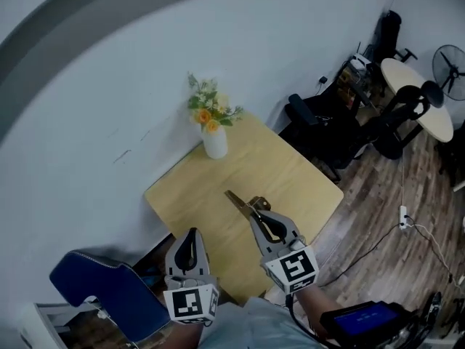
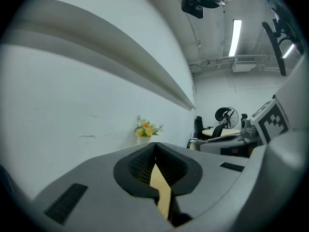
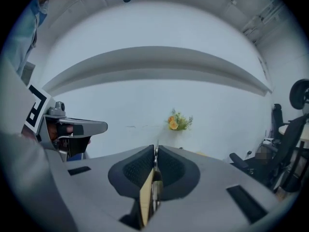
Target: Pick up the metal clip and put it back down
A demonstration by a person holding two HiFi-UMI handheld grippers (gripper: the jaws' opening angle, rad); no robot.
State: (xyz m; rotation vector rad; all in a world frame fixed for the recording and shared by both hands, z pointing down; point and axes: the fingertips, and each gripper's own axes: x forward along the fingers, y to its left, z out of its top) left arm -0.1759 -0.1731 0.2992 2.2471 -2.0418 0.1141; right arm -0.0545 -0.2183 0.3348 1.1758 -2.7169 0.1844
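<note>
The right gripper (image 1: 256, 217) reaches out over the square wooden table (image 1: 290, 169), nose aimed at the vase of flowers (image 1: 215, 142) in the far corner. Its jaws are pressed together on the metal clip (image 1: 243, 203). A thin brass-coloured length of the clip sticks out past the jaw tips towards the vase and ends near the middle of the tabletop, well short of the vase. In the right gripper view the clip shows as a narrow grey strip pinched edge-on between the two black ribbed pads, with the vase straight ahead beyond them. I cannot tell from the head view whether the clip's far end touches the wood or hangs just above it.

The left gripper (image 1: 191, 233) sits further from the vase than the right one, back at the table's near edge. Its jaws meet at the tips with nothing caught in them. In its own view only a sliver of tabletop shows through the gap behind the pads, and the vase stands ahead against the white wall (image 1: 109, 86).

A blue chair (image 1: 109, 286) stands on the near side of the table from the vase. Black office chairs (image 1: 320, 118), a round table (image 1: 403, 75) and a fan (image 1: 450, 67) lie off to the vase's right.
</note>
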